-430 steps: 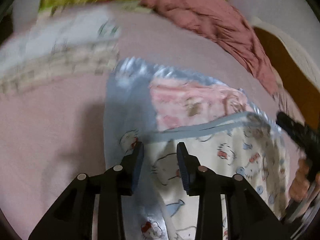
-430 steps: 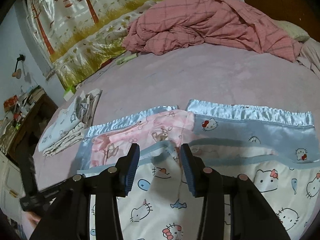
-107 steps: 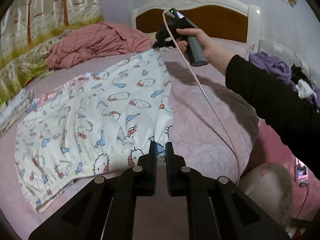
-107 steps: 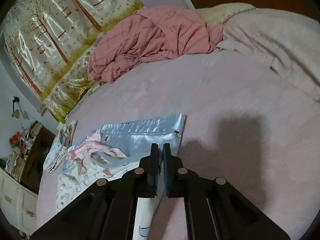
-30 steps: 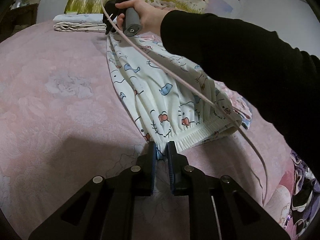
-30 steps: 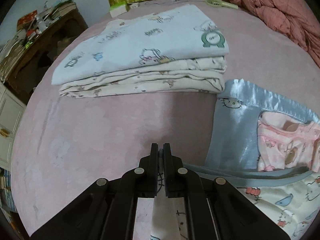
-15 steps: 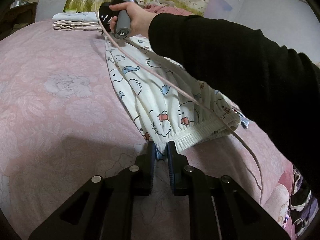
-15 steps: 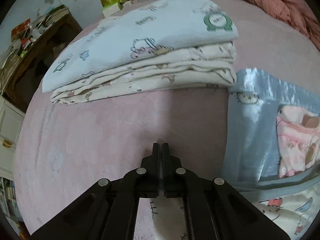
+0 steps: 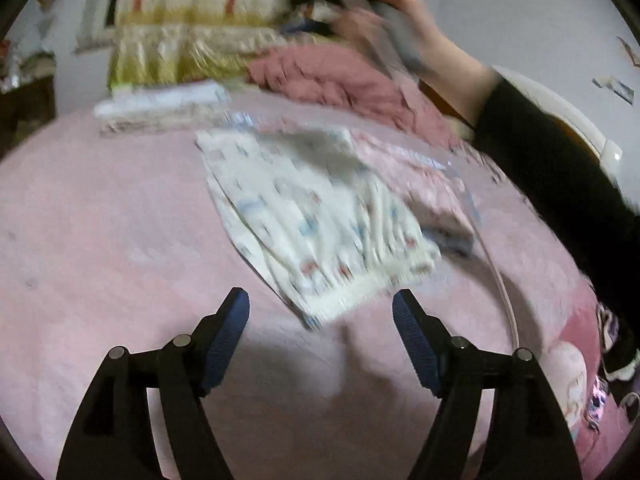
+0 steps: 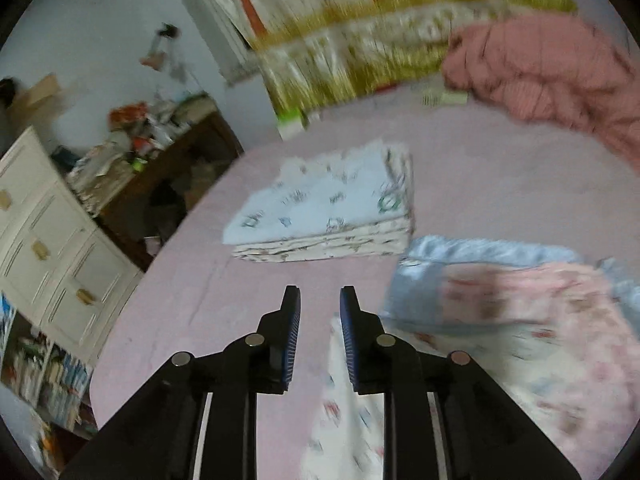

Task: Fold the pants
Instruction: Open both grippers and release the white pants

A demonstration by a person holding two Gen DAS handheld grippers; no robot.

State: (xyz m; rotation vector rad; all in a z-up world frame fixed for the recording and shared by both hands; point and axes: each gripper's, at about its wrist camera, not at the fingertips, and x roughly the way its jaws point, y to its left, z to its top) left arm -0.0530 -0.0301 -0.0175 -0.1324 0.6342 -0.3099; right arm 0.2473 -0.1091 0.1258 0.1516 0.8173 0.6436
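Observation:
The white cartoon-print pants [image 9: 320, 216] lie folded lengthwise on the pink bed [image 9: 120, 240], elastic waistband nearest me. My left gripper [image 9: 319, 296] hovers just short of that waistband, its jaws opening wide and holding nothing. The right wrist view is blurred: the pants [image 10: 348, 420] lie below and to the right, their blue and pink inner side [image 10: 500, 312] showing. My right gripper [image 10: 320, 290] is above the bedsheet, its jaws opening, with nothing between them. In the left wrist view it is a blur in the person's hand [image 9: 420, 40] at the top.
A stack of folded clothes [image 10: 332, 208] lies beyond the pants, also seen in the left view [image 9: 160, 108]. A crumpled pink blanket [image 10: 552, 68] sits at the far side. White drawers [image 10: 48, 240] and a cluttered desk [image 10: 160, 152] stand past the bed's edge. A cable [image 9: 504, 292] trails right.
Both grippers have let go of the pants, which now lie on the bed. The left one lifted and opened wide. The right one rose and drew back, its jaws parting.

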